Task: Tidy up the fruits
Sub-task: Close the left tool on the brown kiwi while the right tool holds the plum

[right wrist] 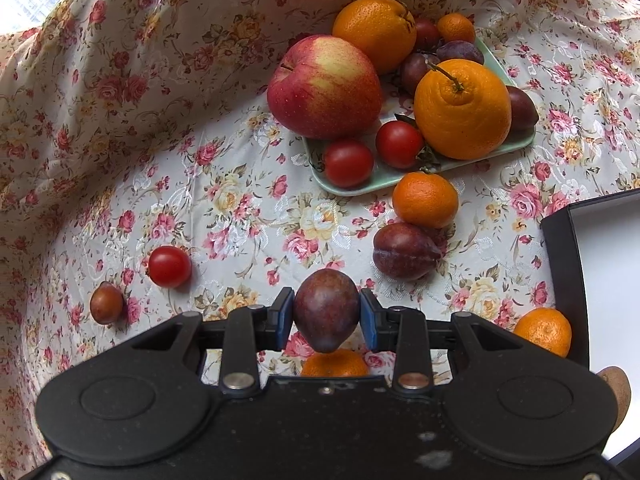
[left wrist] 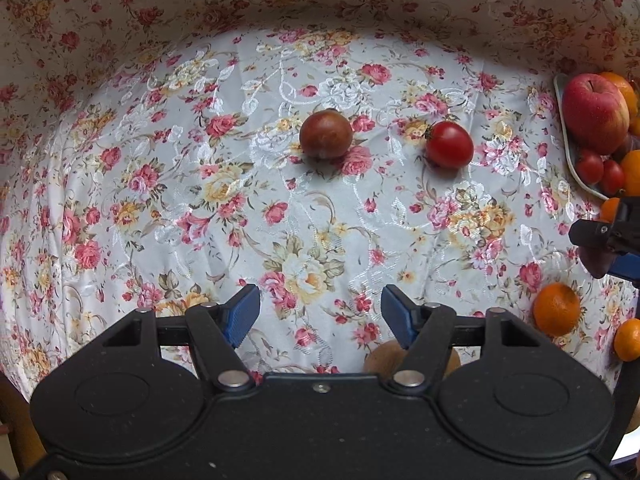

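- Right hand-held gripper (right wrist: 326, 316) is clamped on a dark plum (right wrist: 326, 310), low centre of its view, blue pads (right wrist: 285, 320) pressing both sides, the fruit lifted clear of the floral cloth (right wrist: 240, 208).
- Upper centre there, the green tray (right wrist: 400, 182) is loaded: big apple (right wrist: 324, 86), two large oranges (right wrist: 462, 108), two cherry tomatoes (right wrist: 348, 163), plums at the back.
- Just below the tray's front edge sits a mandarin (right wrist: 425, 199), touching a second plum (right wrist: 404, 251) on the cloth.
- Left of frame, a lone tomato (right wrist: 169, 266) with a small brownish fruit (right wrist: 106, 303) near it, lower left.
- Right edge: a dark box (right wrist: 564, 264) with a pale inside, another mandarin (right wrist: 546, 330) against it.
- Left hand-held gripper (left wrist: 320, 314) is released, jaws spread wide over bare cloth at the bottom of its view, holding nothing.
- Ahead of it, mid-frame, the brownish fruit (left wrist: 326, 134) and the tomato (left wrist: 449, 145) lie apart on the counter.
- Far right of that view: the tray's edge (left wrist: 568, 148), the apple (left wrist: 594, 112), and two loose mandarins (left wrist: 557, 309) lower right.
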The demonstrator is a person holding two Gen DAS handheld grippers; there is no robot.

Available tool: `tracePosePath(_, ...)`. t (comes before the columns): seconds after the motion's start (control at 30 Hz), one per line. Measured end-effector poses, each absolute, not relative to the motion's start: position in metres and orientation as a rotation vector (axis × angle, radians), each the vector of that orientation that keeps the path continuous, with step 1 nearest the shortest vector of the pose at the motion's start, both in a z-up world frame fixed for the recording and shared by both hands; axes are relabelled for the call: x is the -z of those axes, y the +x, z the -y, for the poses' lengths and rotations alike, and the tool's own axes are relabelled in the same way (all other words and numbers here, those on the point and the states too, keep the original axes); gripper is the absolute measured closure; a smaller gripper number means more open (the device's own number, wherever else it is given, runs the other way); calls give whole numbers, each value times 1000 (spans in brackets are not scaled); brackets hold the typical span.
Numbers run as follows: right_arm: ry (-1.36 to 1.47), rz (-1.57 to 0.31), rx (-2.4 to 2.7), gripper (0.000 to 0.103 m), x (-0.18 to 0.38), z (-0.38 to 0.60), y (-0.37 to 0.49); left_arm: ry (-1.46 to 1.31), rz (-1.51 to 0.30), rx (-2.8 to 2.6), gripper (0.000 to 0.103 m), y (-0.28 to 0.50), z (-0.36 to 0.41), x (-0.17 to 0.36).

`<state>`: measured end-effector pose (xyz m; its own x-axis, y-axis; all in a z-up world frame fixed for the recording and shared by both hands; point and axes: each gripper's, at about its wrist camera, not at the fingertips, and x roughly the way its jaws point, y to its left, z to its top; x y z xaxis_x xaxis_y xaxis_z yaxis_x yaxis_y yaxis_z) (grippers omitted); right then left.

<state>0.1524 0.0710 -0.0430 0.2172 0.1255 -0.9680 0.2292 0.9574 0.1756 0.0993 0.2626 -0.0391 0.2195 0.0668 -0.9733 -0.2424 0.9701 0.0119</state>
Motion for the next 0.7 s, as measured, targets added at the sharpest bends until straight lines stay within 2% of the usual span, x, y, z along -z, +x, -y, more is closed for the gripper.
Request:
tracePosePath(0.13,311,-1344,62,67,38,-69,150,-69,-1213,34,34,82,-248,6)
tracePosePath(0.23,324,-1344,58,67,34,-65,149,159,-1148,258,31,51,-213,-5)
tracePosePath(0.33,344,-1346,52,67,31,-59,148,456,-1113,328,31,21,-175,12)
tracePosePath(0.43,350,-1337,58,67,27,-53,147,629,-1133,336,28,11,-159,38)
tracePosePath(0.63,365,-1336,51,67,23,-46,144,536,-1187,347,28,22,-163,52)
tracePosePath(0.7,368,-1343,43,67,24,-45,144,515,-1223,334,31,27,-165,60)
